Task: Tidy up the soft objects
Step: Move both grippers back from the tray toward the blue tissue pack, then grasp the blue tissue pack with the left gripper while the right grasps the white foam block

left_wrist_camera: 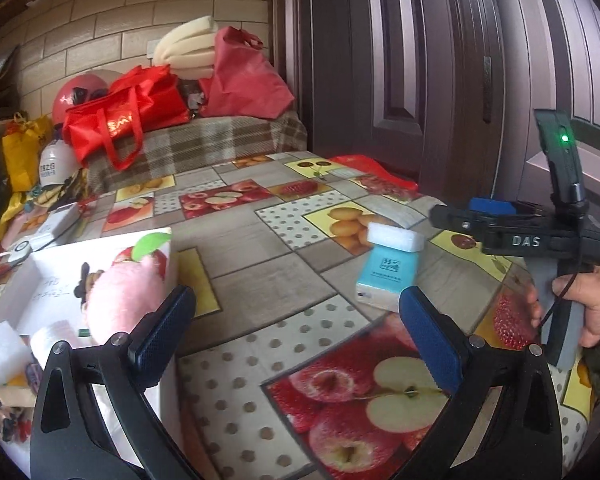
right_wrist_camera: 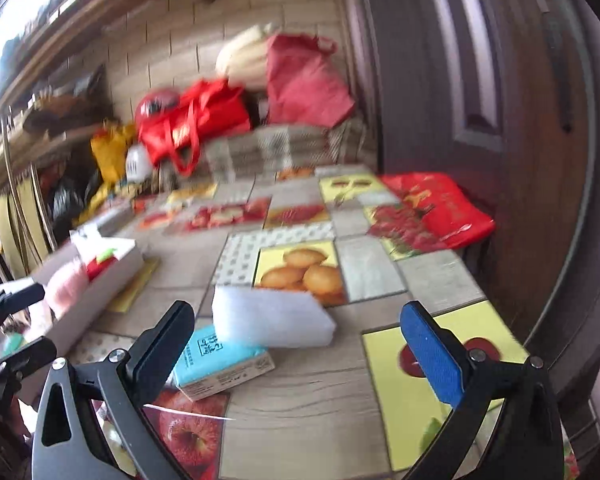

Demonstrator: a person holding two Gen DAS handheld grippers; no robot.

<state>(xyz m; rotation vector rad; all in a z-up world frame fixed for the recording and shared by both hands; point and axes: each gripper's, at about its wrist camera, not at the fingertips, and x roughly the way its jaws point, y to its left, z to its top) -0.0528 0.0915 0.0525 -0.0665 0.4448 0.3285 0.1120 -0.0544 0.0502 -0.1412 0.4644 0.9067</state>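
Observation:
A white foam block (left_wrist_camera: 396, 237) rests on one end of a blue tissue pack (left_wrist_camera: 386, 277) on the fruit-print tablecloth; the right wrist view shows the same foam block (right_wrist_camera: 274, 316) and tissue pack (right_wrist_camera: 220, 364) just ahead. My left gripper (left_wrist_camera: 296, 322) is open and empty, short of the pack. My right gripper (right_wrist_camera: 296, 332) is open and empty, its fingers either side of the foam and above it. In the left wrist view the right gripper (left_wrist_camera: 456, 216) hangs at the right, held by a hand (left_wrist_camera: 596, 304). A white box (left_wrist_camera: 80, 280) at the left holds a pink plush toy (left_wrist_camera: 120, 300).
More white foam pieces (left_wrist_camera: 0, 356) lie at the box's near left. Red bags (left_wrist_camera: 120, 120), a helmet and a cream foam roll (left_wrist_camera: 188, 48) pile on a plaid-covered ledge at the back. A red plastic bag (right_wrist_camera: 440, 208) hangs off the table's right edge by a dark wooden door (left_wrist_camera: 440, 60).

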